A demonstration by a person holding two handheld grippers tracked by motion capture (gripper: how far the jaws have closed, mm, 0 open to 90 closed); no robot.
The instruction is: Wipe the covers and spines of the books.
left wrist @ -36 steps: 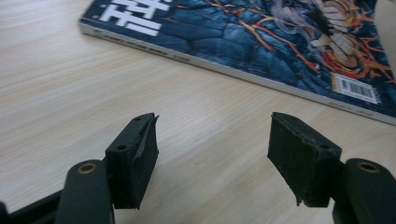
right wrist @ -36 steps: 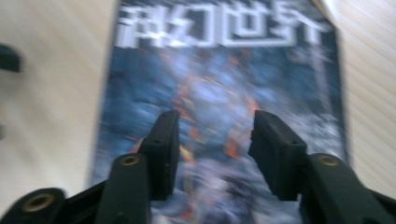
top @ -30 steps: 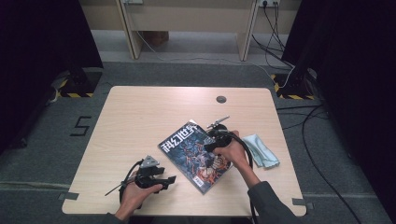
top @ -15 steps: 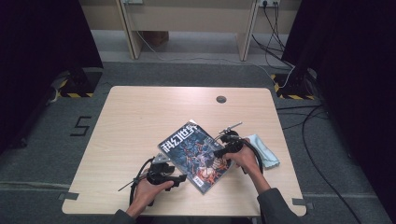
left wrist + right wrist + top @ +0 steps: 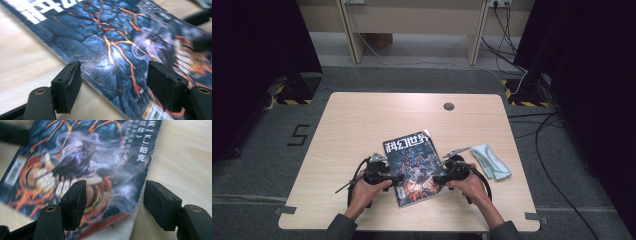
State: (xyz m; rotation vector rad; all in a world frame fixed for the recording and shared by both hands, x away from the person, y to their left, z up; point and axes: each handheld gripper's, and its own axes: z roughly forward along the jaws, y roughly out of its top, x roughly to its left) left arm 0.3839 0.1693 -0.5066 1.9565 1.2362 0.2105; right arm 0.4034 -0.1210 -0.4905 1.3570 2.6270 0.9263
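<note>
Thin, floppy, glossy magazine [image 5: 414,167] lies flat; left gripper [image 5: 393,179] and right gripper [image 5: 439,179], jaws just opening, straddle its left and right edges—grab there.

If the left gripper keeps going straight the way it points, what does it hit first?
Probably the magazine: the left gripper points at its near edge, fingers open astride it. Depth is hard to judge.

Wooden table [image 5: 362,130] on grey carpet floor [image 5: 272,165].

Dark blue magazine [image 5: 414,167] veined orange; pale teal cloth [image 5: 490,161]; light wood table [image 5: 362,125].
</note>
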